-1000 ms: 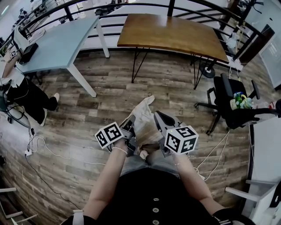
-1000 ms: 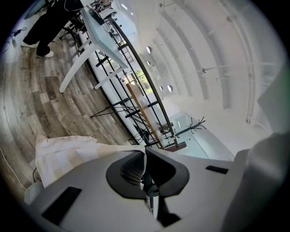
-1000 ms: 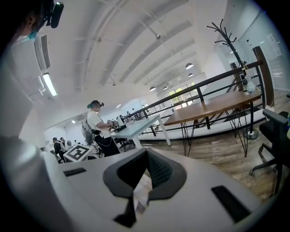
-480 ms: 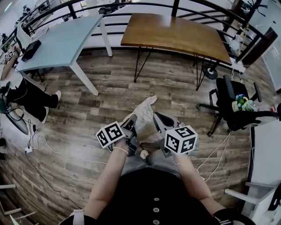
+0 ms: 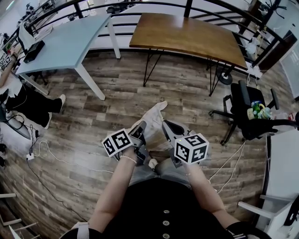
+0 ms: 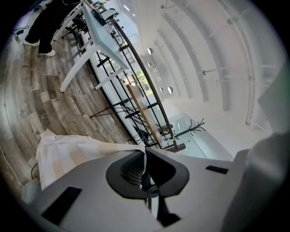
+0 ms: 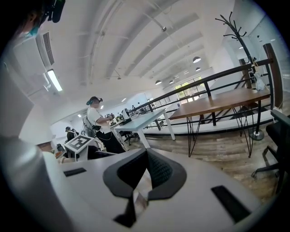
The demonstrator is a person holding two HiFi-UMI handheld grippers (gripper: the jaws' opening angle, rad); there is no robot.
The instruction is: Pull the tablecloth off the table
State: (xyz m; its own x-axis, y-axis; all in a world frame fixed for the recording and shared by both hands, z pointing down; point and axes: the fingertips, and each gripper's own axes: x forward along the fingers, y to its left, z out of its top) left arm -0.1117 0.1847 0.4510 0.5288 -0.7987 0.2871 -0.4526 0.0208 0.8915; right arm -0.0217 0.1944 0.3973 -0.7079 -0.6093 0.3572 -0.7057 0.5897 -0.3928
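Note:
A cream tablecloth [image 5: 152, 127] hangs bunched between my two grippers, in front of the person's legs and above the wooden floor. My left gripper [image 5: 139, 134] is shut on one edge of it. In the left gripper view the cloth [image 6: 74, 152] spreads to the left from the closed left gripper [image 6: 145, 154]. My right gripper [image 5: 168, 131] is shut on the other side, and a strip of cloth [image 7: 139, 189] shows between the closed jaws of the right gripper [image 7: 146, 155]. The brown wooden table [image 5: 187, 35] stands bare a few steps ahead.
A light blue table [image 5: 60, 44] stands at the left with a seated person [image 5: 28, 100] beside it. A black office chair [image 5: 247, 109] holding bottles is at the right. Black railings [image 5: 154, 7] run behind the tables. Cables [image 5: 51, 158] lie on the floor at the left.
Both grippers and the cloth keep their places. Only the head view has drifted slightly.

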